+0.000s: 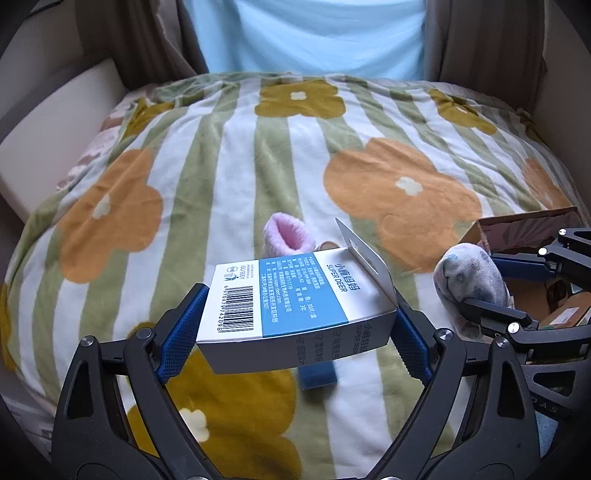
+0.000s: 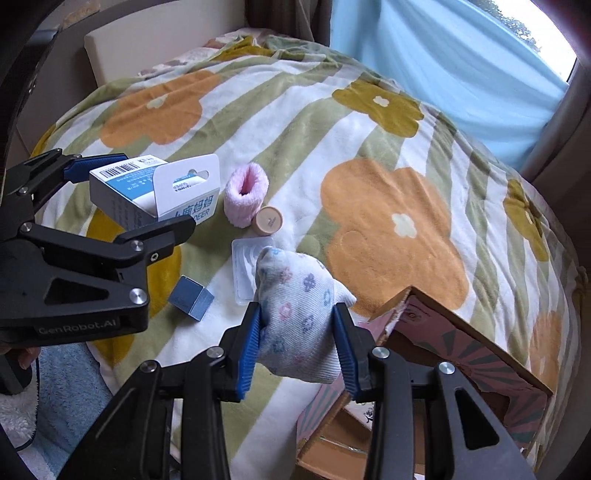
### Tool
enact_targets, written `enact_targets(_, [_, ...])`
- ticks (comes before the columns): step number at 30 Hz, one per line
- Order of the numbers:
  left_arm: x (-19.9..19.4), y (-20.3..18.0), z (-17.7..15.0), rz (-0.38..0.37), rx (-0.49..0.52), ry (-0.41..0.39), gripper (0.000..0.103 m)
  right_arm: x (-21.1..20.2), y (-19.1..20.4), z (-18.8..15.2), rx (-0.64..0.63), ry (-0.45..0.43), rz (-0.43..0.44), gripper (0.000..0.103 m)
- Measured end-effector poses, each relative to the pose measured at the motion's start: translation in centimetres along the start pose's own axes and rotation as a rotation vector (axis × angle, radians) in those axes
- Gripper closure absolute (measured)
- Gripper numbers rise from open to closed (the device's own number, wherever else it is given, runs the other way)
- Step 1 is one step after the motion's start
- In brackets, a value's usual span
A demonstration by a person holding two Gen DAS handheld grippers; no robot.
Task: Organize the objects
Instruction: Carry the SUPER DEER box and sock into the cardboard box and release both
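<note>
My left gripper (image 1: pixel 295 325) is shut on a white and blue carton (image 1: pixel 295 302) with a barcode, held above the flowered blanket; the carton also shows in the right wrist view (image 2: pixel 147 188). My right gripper (image 2: pixel 299 343) is shut on a rolled white flowered sock (image 2: pixel 295 314), held beside the open cardboard box (image 2: pixel 461 343); the sock also shows in the left wrist view (image 1: pixel 469 277). On the blanket lie a pink sock roll (image 2: pixel 243 195), a small wooden cylinder (image 2: pixel 267 220), a clear blister pack (image 2: pixel 245 269) and a small blue box (image 2: pixel 190 299).
The flowered blanket (image 1: pixel 258 166) covers a bed. A cream headboard panel (image 1: pixel 55 129) is at the left, blue and brown curtains (image 1: pixel 314 33) behind. The cardboard box sits at the bed's right near edge (image 1: pixel 528 225).
</note>
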State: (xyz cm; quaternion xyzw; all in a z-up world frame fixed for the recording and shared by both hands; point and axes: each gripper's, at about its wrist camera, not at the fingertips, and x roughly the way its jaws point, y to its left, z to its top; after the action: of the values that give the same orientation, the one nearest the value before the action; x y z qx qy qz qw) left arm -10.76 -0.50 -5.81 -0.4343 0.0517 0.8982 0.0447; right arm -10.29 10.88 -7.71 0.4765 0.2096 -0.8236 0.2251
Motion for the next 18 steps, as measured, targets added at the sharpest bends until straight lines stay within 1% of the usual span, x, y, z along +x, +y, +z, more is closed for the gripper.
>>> enact_targets(4, [-2.0,-1.9,1.5,-0.026,0.027,-0.049,0.012,-3.2,-2.4,-0.5,0.042,-0.049,-0.029,0.068])
enact_targets(9, [-3.8,-5.8,3.0,-0.066,0.082,-0.095,0.012,-6.1,-6.4,-2.1,0.109,-0.084,-0.077,0.068])
enact_targets(13, [-4.2,-9.6,3.7,-0.104,0.122,-0.110,0.012,-7.5,-9.9,-4.0,0.164,-0.087,-0.116,0.068])
enact_targets(18, [-3.4,-14.4,3.7,-0.155,0.164,-0.102,0.012,-8.0,-14.1,-7.2,0.237,-0.072,-0.155,0.068])
